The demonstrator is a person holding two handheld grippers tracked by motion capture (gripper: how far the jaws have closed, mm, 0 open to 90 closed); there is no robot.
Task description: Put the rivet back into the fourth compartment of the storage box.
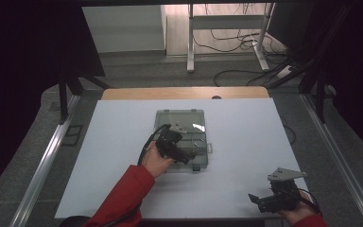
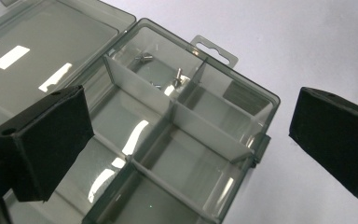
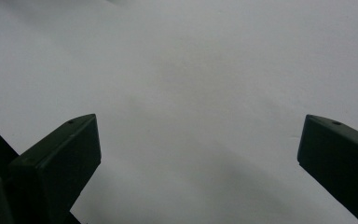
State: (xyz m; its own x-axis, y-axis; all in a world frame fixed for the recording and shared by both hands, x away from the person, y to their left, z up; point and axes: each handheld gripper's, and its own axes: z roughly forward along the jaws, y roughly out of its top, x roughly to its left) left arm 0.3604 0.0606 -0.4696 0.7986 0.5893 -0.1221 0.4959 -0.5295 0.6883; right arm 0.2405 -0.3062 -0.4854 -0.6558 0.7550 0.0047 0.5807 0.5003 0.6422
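Item: clear smoky plastic organiser box (image 1: 182, 137), lying open near the middle of the white tabletop (image 1: 108, 156), its flat lid (image 2: 32, 60) folded back away from the person and its divided tray toward them. The tray is split by thin grey partitions into several compartments; one far corner compartment holds a few small metal screws (image 2: 175, 79), possibly a wing screw among them, though glare makes this hard to confirm, and the compartments nearest the camera look bare. A hang tab (image 2: 214, 51) projects from the tray's rim beside that corner. Handling, as a judgement: light, stiff but thin-walled, smooth and likely slippery on the paper-like surface, so it may skate if pushed from one side; walls and hinge could crack under a hard squeeze. Best hold is probably across an outer wall or the lid's free edge, not the thin partitions. The screws are tiny, hard and prone to roll or spill if the tray tips; each wants a fine pinch across the shank or head. Left claw (image 2: 186, 140): held just above the tray, jaws spread wide, nothing between them. Right claw (image 1: 260, 201): resting near the tabletop's front right corner, well apart from the box, jaws likewise wide apart and gripping nothing, facing bare white surface.
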